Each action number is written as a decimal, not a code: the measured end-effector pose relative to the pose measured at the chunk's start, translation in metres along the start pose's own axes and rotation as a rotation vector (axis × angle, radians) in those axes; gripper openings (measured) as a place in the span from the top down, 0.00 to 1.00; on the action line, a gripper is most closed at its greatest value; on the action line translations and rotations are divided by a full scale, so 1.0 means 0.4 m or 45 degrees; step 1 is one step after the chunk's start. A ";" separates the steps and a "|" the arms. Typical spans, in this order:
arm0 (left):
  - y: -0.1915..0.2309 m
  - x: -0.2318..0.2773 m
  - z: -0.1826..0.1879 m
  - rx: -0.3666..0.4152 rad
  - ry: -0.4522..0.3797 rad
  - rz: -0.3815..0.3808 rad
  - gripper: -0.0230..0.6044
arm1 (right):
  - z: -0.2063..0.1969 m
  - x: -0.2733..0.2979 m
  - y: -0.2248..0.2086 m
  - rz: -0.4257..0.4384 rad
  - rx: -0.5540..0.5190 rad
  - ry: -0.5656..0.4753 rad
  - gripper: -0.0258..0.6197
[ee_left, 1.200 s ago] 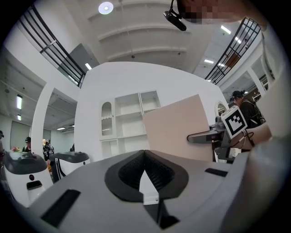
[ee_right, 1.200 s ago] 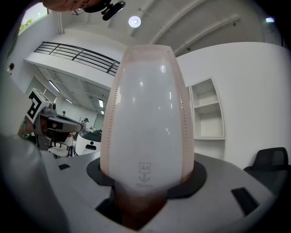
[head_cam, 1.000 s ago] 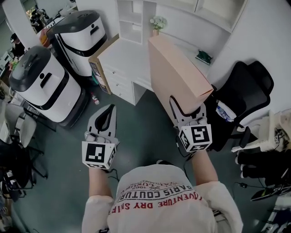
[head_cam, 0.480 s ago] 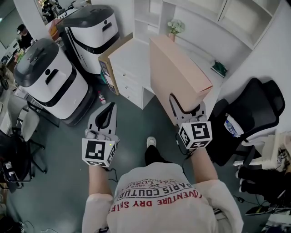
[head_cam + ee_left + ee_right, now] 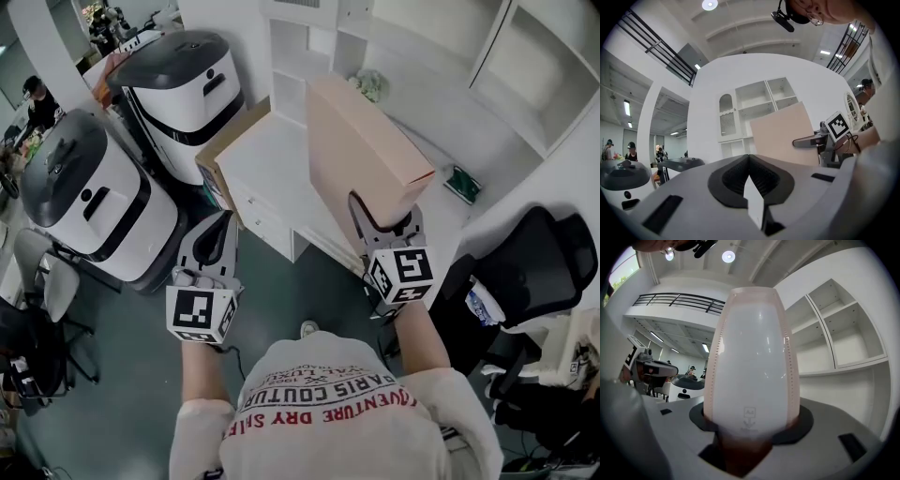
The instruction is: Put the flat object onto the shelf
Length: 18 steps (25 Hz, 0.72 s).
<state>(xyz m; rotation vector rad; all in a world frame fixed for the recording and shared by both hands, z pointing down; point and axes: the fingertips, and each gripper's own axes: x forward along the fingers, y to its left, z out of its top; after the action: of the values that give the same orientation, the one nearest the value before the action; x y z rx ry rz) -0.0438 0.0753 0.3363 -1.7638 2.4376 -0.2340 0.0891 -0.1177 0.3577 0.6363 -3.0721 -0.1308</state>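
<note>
Right hand-held gripper (image 5: 382,214) clamps the flat box (image 5: 366,141), marked A4. Left hand-held gripper (image 5: 223,227) pinched together, empty. White worktop (image 5: 267,155) at twelve o'clock.

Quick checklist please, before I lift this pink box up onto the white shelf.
1. Grip: ok. The right claw is clamped on the lower end of the pink box.
2. Left claw out of the way: ok. It is shut, empty and off to the side.
3. Room on the shelf: ok. The compartments in view hold nothing.
4. Box lined up with a compartment: not ok. It hangs over the desk, short of the shelf.
5. Box fits the opening: cannot tell.
</note>
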 end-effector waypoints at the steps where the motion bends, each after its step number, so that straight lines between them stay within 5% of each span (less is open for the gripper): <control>1: 0.008 0.033 0.000 0.000 -0.005 -0.003 0.94 | -0.001 0.026 -0.017 -0.003 0.001 -0.002 0.50; 9: 0.027 0.255 -0.003 -0.001 -0.025 -0.122 0.94 | -0.014 0.150 -0.123 -0.074 0.024 0.024 0.50; 18: 0.050 0.471 0.012 0.019 -0.127 -0.392 0.94 | -0.004 0.231 -0.187 -0.281 -0.027 0.050 0.50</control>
<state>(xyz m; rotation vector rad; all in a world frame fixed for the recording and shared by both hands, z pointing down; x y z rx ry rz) -0.1204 -0.0979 0.3258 -2.0849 2.0849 -0.1864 0.0340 -0.2230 0.3516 0.9631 -2.9499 -0.1483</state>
